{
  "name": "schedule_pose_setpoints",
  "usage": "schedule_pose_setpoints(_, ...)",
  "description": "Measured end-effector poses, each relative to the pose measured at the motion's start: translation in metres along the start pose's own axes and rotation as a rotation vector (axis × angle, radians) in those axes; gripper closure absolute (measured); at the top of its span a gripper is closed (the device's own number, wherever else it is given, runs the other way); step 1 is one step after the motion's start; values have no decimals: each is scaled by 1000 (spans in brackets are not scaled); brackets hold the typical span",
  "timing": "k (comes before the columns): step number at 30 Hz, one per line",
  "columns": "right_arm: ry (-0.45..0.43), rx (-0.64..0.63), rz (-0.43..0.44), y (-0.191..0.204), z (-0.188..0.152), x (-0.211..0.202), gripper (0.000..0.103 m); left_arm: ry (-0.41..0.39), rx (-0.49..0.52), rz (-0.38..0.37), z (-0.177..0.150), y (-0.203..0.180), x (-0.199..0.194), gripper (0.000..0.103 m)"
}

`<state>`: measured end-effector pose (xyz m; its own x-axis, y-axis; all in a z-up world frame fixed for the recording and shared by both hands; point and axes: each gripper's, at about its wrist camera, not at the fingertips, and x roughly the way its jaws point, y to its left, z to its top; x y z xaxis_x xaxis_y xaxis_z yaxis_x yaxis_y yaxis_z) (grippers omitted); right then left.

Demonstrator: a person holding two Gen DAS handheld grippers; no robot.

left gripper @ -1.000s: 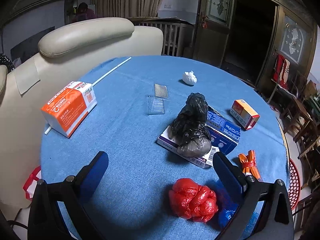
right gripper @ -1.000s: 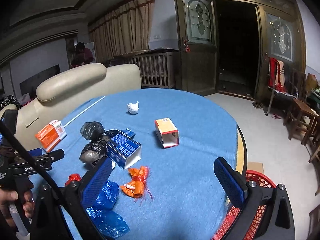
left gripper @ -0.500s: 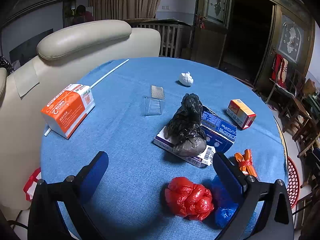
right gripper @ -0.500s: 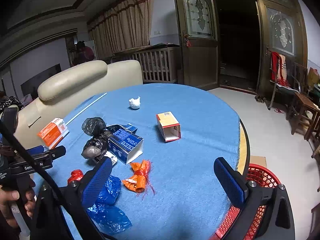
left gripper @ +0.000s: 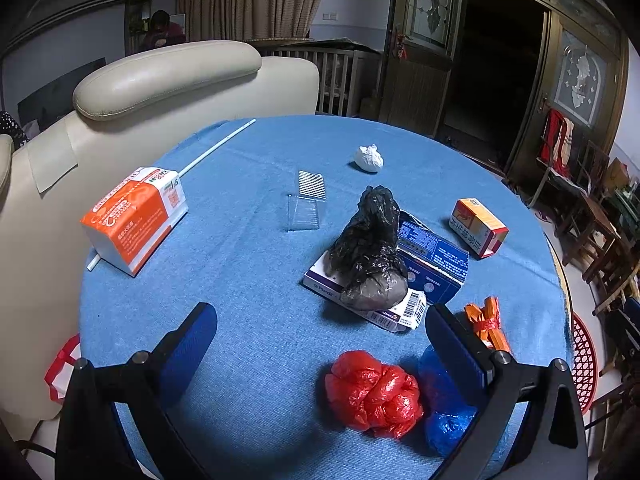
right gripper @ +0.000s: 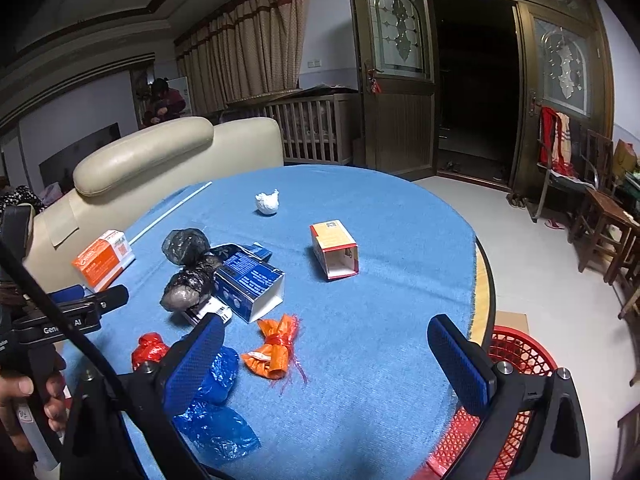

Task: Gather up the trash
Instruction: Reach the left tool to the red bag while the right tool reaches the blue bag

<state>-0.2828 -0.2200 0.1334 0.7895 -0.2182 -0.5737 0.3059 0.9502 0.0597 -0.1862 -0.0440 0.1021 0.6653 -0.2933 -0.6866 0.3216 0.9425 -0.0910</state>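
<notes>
Both grippers hover above the near edge of the table (left gripper: 248, 264), fingers spread wide, nothing held.

Left gripper (left gripper: 320, 348): the red bag (left gripper: 374, 394) lies on the cloth just ahead, right of centre, close to the right finger. It is a crumpled lump, slightly longer left to right. The blue bag (left gripper: 448, 408) touches its right side, partly behind that finger.

Right gripper (right gripper: 332, 356): the orange wrapper (right gripper: 274, 350) lies ahead and left of centre, its long axis slanting away from the camera. The basket (right gripper: 516, 356) stands below the table edge at right.

Judgement: the left gripper is nearer the red bag, the right nearer the orange wrapper and basket. No item is collected yet.

Change over the last second: the left view has eased slightly back and left, so the red bag sits a little further right; the right view has risen a little. No item has shifted.
</notes>
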Motion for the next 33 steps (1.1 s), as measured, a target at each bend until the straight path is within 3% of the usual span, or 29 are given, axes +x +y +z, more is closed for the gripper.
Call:
schedule_pose_setpoints(10,27,15,-77,-7,-6,0,0,0,7,-12,-1,-4,-1,0)
schedule_pose_setpoints(33,13,23,-84,-7,-5,-5,0,-15,13,-19,0,-6,-7,0)
